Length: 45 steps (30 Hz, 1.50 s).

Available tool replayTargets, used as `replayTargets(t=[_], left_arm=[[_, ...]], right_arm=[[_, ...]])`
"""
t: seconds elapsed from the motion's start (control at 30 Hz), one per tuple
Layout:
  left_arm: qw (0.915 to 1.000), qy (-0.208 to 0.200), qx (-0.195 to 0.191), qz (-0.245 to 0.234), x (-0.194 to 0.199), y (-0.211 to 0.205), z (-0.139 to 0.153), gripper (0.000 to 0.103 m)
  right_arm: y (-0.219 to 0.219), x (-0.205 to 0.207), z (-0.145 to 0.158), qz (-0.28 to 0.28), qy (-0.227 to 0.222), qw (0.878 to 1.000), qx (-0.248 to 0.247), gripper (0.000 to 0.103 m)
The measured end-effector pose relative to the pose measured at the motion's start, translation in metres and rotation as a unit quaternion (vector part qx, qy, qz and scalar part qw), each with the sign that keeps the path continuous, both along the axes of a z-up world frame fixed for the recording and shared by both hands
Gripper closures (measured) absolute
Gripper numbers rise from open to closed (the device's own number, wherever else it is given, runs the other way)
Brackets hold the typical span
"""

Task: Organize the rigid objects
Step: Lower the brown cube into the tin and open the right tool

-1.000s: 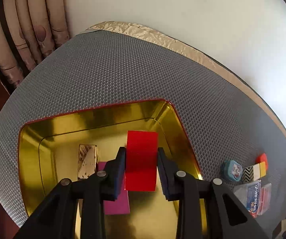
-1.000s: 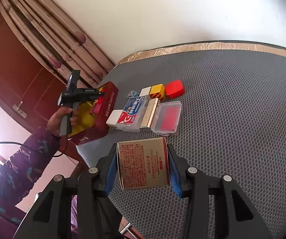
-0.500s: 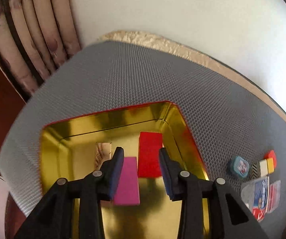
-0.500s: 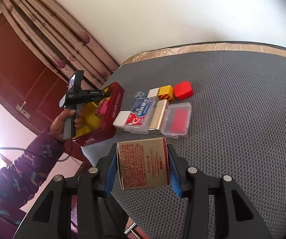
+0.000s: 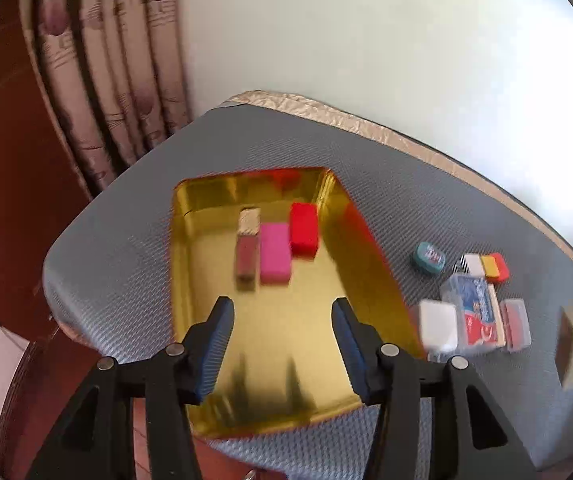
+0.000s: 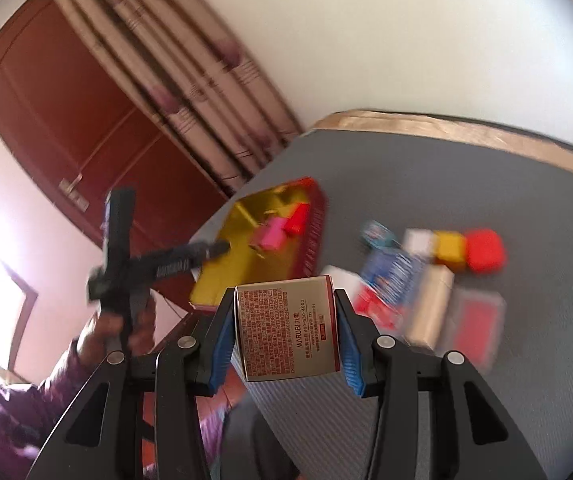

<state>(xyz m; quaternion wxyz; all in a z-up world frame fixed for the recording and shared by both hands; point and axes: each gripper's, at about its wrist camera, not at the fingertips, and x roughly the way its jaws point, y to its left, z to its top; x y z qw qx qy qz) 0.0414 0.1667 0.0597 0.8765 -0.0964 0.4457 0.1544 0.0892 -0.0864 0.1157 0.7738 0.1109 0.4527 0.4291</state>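
Note:
A gold-lined tin tray [image 5: 286, 344] with red outer walls sits on the grey mat. In it lie a red block [image 5: 304, 229], a pink block [image 5: 274, 253] and a slim gold-and-brown box [image 5: 247, 242], side by side. My left gripper [image 5: 282, 320] is open and empty, above the tray's near part. My right gripper [image 6: 284, 320] is shut on a gold box with red print [image 6: 288, 326], held above the mat's near edge. The tray [image 6: 226, 272] and the left gripper [image 6: 210, 249] also show in the right wrist view.
Right of the tray lie a teal tin [image 5: 429, 258], a white, yellow and red row of blocks [image 5: 484, 267], a white block [image 5: 438, 326], a clear case with blue-red cards [image 5: 476, 312] and a clear case with red inside [image 5: 516, 324]. A curtain [image 5: 118, 60] and a brown door [image 6: 66, 100] stand behind.
My left gripper let go of the red block in the tray, opened and pulled back and up. My right gripper swung left toward the tray with the gold box still held.

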Motion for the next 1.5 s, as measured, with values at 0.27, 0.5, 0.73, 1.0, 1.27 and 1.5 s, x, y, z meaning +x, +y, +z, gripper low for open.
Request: replayTargets(t=[0.27,0.5,0.73,1.0,1.27,1.5], left_arm=[[0.9986,0.018,0.049,0.012,-0.029,0.006,-0.008,0.049],[0.9969,0.025,0.042,0.062,-0.038,0.036,-0.019,0.049],[0.9937,0.025,-0.011,0.109,-0.045,0.07,-0.029,0.049],[0.9943,0.045,-0.009,0.096,-0.038,0.069,-0.039,0.049],[0.9941,0.028,-0.002,0.105,-0.04,0.072,-0.038,0.049],[0.9942,0.015,0.022,0.105,-0.045,0.058,-0.029,0.049]], right_arm=[[0.12,0.042,-0.01,0.057,0.013,0.998,-0.029,0.06],[0.184,0.078,-0.038,0.043,0.054,0.996,-0.058,0.06],[0.227,0.106,-0.068,0.012,0.086,0.991,-0.102,0.059],[0.255,0.127,-0.085,-0.024,0.084,0.987,-0.135,0.058],[0.228,0.105,-0.06,-0.065,0.033,0.994,-0.083,0.041],[0.084,-0.009,-0.026,-0.11,-0.061,0.99,-0.071,0.004]])
